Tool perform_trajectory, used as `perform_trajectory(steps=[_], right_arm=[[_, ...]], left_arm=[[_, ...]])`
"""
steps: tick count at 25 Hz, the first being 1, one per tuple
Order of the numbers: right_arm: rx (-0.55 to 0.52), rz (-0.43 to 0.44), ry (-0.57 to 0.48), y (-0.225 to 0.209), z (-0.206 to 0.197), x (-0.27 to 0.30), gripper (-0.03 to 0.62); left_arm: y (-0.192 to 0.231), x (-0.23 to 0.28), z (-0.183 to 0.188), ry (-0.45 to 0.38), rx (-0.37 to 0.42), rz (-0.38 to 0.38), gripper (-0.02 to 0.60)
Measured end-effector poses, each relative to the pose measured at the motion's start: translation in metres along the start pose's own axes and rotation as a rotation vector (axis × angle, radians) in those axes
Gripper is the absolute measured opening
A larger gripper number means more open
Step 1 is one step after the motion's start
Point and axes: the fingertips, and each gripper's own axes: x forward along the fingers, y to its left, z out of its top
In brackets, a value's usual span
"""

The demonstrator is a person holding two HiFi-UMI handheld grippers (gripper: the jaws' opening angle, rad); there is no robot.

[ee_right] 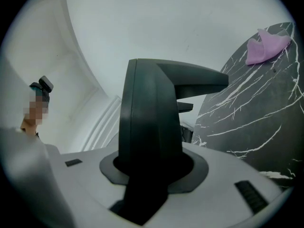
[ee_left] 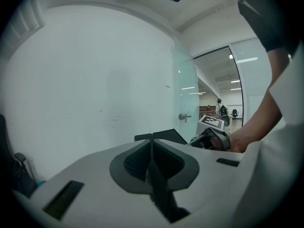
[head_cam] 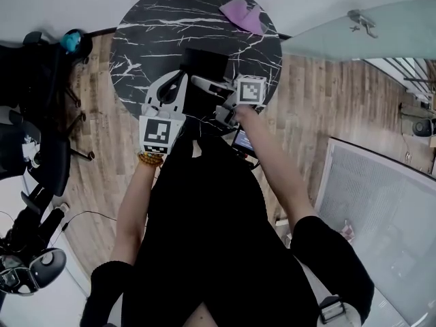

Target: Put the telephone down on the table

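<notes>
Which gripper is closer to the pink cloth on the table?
Right. The right gripper, holding the telephone, sits below the pink cloth in the head view; the left gripper is farther off, lower left.

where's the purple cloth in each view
Head view: purple cloth at top centre, on the far edge of the black marble table.
Left gripper view: not in it.
Right gripper view: cloth at upper right, on the table.
Shared landmark: the table's white-veined top, in the head and right gripper views.
</notes>
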Motion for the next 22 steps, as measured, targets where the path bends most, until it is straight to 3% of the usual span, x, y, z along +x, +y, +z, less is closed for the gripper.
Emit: perform_trajectory(steps=[22], right_arm=[[0.068, 0.005, 0.077, -0.034, -0.022, 0.010, 0.167]], left_arm=[[0.009, -0.001, -0.021, 0.044, 0.010, 0.055, 0.026]])
